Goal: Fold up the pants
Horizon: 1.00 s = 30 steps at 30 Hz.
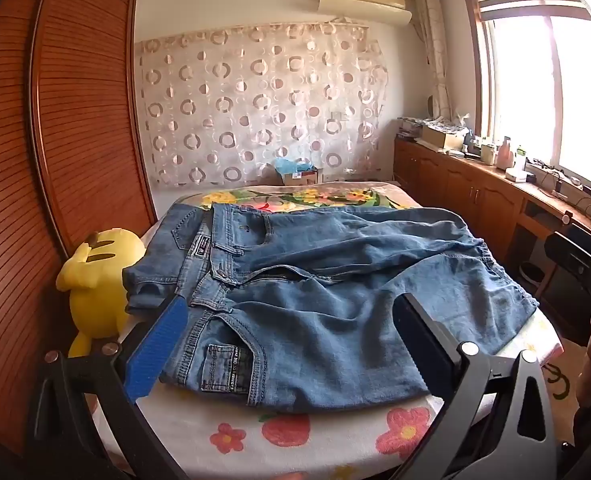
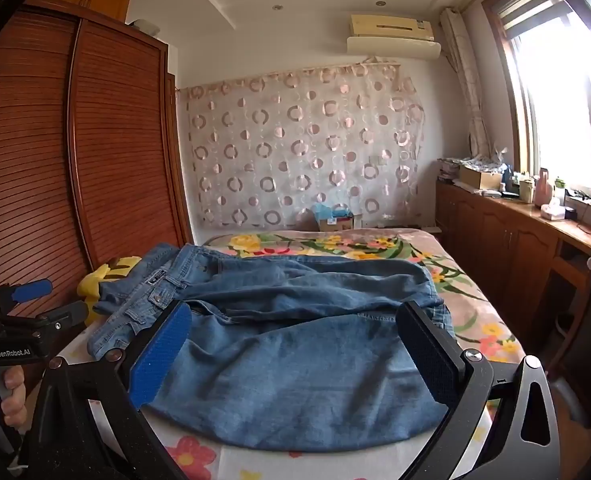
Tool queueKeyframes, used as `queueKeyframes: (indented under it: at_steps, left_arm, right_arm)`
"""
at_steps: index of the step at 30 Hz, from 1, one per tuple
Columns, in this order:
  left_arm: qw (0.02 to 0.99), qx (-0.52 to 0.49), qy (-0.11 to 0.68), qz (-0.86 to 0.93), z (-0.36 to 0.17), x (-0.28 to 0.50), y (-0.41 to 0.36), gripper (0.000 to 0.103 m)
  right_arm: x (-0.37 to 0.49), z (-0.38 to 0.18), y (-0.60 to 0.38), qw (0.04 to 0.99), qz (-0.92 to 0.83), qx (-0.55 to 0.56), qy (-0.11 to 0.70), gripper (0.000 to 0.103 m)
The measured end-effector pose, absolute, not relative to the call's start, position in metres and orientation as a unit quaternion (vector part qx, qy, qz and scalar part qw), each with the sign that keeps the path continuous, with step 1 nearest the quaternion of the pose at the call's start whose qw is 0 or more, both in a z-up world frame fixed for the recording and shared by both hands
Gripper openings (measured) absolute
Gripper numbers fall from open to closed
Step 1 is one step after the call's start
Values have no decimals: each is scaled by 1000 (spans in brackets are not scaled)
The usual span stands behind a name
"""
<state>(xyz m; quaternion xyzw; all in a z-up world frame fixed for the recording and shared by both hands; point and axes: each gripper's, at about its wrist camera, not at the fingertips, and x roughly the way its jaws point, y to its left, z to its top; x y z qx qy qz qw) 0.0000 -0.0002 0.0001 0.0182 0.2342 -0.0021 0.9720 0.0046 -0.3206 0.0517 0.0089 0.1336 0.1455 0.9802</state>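
Blue denim pants (image 1: 315, 300) lie on the flowered bed, waistband to the left, legs running right with the ends folded back over them. My left gripper (image 1: 291, 316) is open and empty, hovering just above the waistband and pocket end. My right gripper (image 2: 295, 324) is open and empty above the leg part of the pants (image 2: 295, 360). The left gripper (image 2: 47, 300) also shows at the left edge of the right wrist view, held by a hand. A dark part of the right gripper shows at the right edge of the left wrist view.
A yellow plush toy (image 1: 95, 276) sits at the bed's left edge next to a wooden slatted wardrobe (image 1: 55, 140). The flowered bedspread (image 1: 287, 440) shows in front of the pants. A wooden counter (image 1: 515, 188) with clutter runs under the window on the right.
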Motion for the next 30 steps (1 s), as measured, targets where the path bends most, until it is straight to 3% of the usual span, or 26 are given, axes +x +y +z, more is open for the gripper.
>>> queueKeyframes:
  at_steps: [30]
  left_arm:
    - [972,18,233,-4,0,0,0,103]
  right_arm:
    - [4,52,-318,980,147,7,136,102]
